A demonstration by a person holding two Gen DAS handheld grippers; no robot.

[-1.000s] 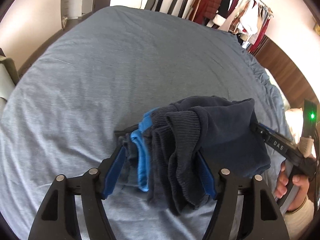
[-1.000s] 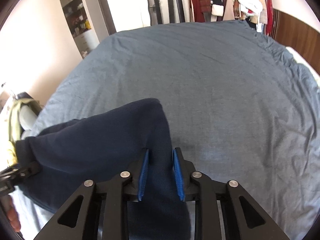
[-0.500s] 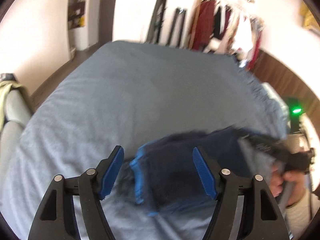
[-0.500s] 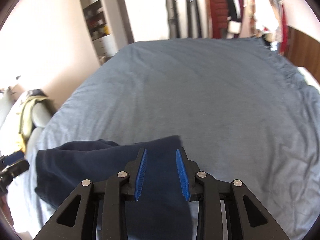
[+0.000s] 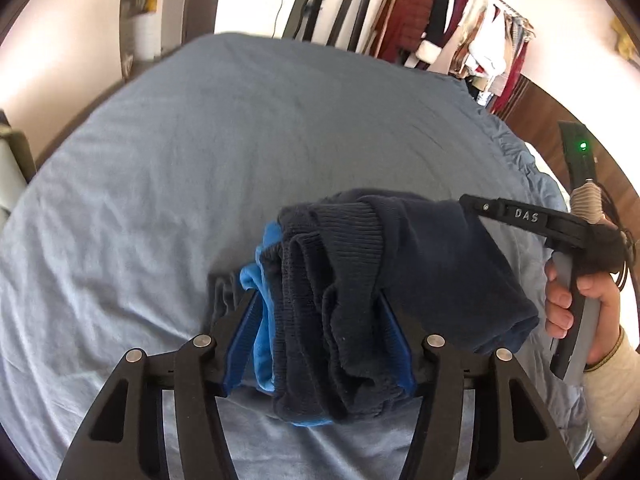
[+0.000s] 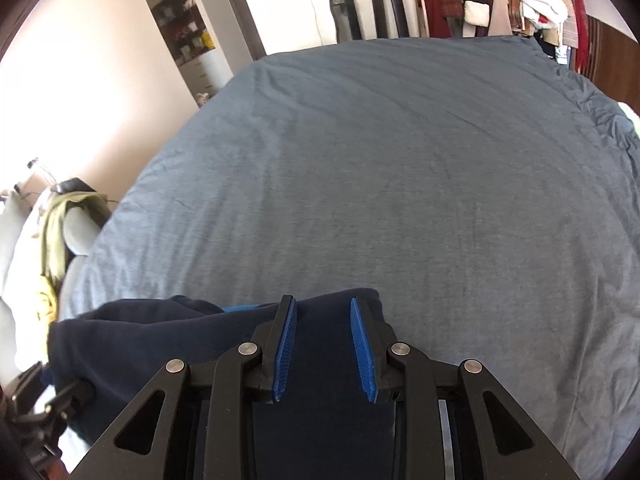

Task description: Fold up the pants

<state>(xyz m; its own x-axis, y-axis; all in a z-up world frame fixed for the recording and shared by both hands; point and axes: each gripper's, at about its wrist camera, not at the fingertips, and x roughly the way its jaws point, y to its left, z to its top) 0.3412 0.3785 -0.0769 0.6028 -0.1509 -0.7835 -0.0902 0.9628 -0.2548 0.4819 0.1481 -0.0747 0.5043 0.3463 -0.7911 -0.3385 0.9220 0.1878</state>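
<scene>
The left gripper (image 5: 320,344) has just been squeezing its jaws closer, and now its blue pads press on a thick bunch of the dark blue pants (image 5: 360,300). That bunch is the stretchy ribbed top part, with a bright blue inside showing next to it. Half a second ago the pads stood wide on both sides of the cloth and the picture was blurry. Now it is sharp and the cloth is pinched tight. The right gripper (image 6: 324,344) grips a flat strip of the same pants between its pads, about as tightly as a second ago. A hand (image 5: 580,300) holds that gripper's handle. The pants hang between the two grippers, bunched up just above the near edge of the grey-blue bed (image 6: 400,160), and I cannot tell if they touch it. I think both ends are now held fast, so the pants can be laid out flat on the bed and folded.
</scene>
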